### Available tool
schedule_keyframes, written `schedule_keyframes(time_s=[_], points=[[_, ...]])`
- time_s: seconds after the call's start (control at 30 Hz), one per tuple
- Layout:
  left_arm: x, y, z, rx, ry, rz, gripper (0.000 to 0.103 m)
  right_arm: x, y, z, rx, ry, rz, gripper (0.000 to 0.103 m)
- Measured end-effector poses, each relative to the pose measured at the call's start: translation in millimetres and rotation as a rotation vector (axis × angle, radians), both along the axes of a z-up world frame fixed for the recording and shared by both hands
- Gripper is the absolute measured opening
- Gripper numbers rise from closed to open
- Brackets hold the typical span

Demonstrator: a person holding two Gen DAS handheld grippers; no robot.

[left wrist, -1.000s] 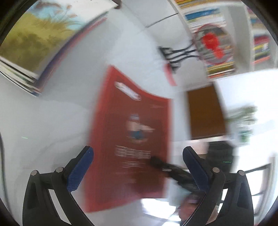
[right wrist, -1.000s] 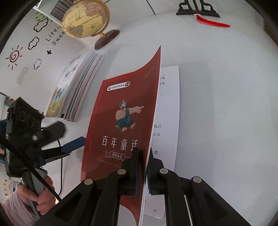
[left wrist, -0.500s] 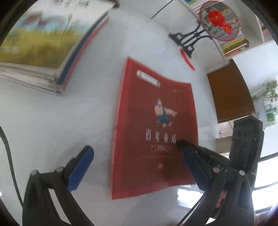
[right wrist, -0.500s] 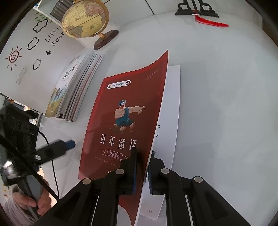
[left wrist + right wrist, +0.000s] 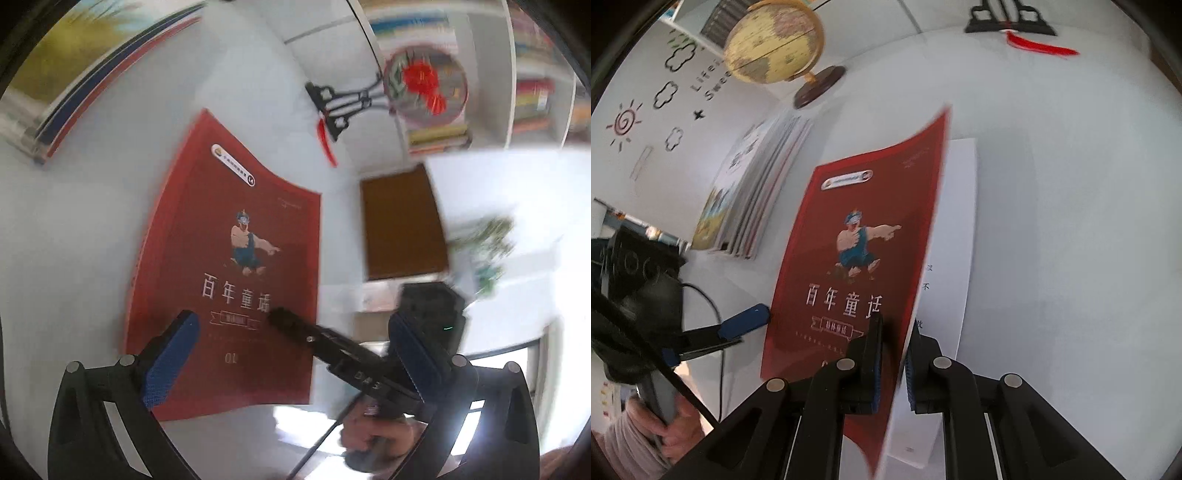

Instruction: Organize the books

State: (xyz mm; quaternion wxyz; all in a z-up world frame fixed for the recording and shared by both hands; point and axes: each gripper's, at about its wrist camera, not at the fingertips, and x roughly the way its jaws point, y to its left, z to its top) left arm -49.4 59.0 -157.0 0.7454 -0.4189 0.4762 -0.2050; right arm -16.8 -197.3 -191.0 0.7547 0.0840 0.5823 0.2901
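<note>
Here, red book cover (image 5: pixel 857 258) pinched in right claw (image 5: pixel 894 350), lifted off white page (image 5: pixel 955 236)

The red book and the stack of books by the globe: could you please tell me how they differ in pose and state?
The red book lies alone with its cover lifted off a white page, while the stack of books lies closed and flat. The right hand-held gripper pinches the red book's cover; nothing touches the stack. Both rest on the white table.

My red book (image 5: pixel 236 266) reads "百年童话" on its cover, with "01" printed below. The wall (image 5: pixel 646 96) beside me shows partial lettering, "Lifei" and "Swee".
</note>
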Motion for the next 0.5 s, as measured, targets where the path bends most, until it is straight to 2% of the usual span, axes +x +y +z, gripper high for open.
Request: schedule_keyframes(time_s=[0.07,0.1,0.13,0.27,0.5], points=[[1,-6,7,0.133,-0.012,-0.018,0.101,-3,3,3,-0.021,-0.027,0.008,0.010],[4,-7,6,0.209,0.017,-0.029,0.101,-3,0,5,0.004,-0.028,-0.003,0.008],[5,-4,3,0.237,0.040,-0.025,0.101,-3,-3,7,0.033,-0.022,-0.011,0.006],[-2,18,-2,0.210,0.094,0.059,0.101,-2,-17,18,0.212,0.015,-0.044,0.004],[-11,35,28,0.200,0.021,0.095,0.102,1,-21,31,0.453,0.064,-0.061,0.003]])
